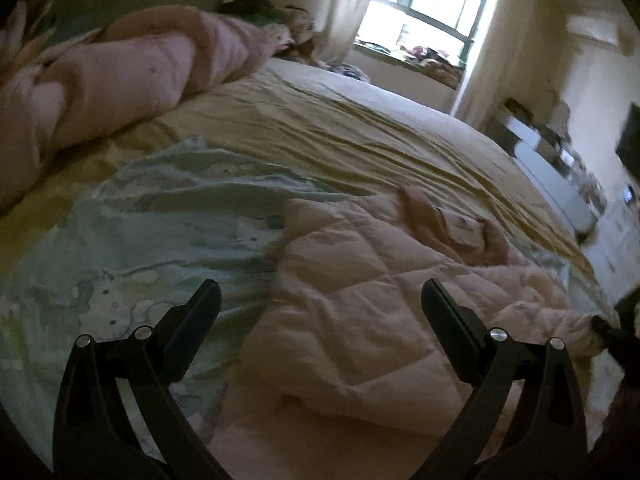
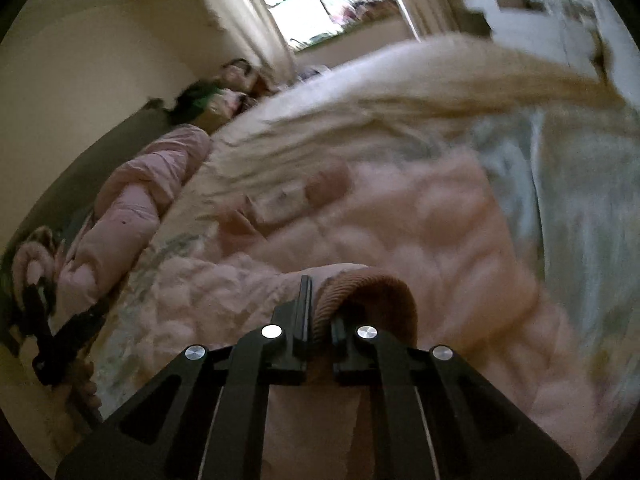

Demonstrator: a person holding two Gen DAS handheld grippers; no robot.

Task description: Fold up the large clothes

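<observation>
A pale pink quilted jacket (image 1: 360, 312) lies spread on the bed, its darker pink collar (image 1: 452, 224) towards the far side. My left gripper (image 1: 320, 292) is open and empty, hovering just above the jacket's near part. My right gripper (image 2: 320, 312) is shut on the jacket's ribbed cuff (image 2: 368, 292), with the quilted body (image 2: 400, 220) beyond it. The right wrist view is blurred. The left gripper also shows at the left edge of the right wrist view (image 2: 52, 336).
A light blue patterned cloth (image 1: 132, 232) lies under the jacket on the yellow bedsheet (image 1: 340, 120). A rolled pink duvet (image 1: 120, 76) lies at the far left. A window (image 1: 424, 12) and white furniture (image 1: 552, 172) stand beyond the bed.
</observation>
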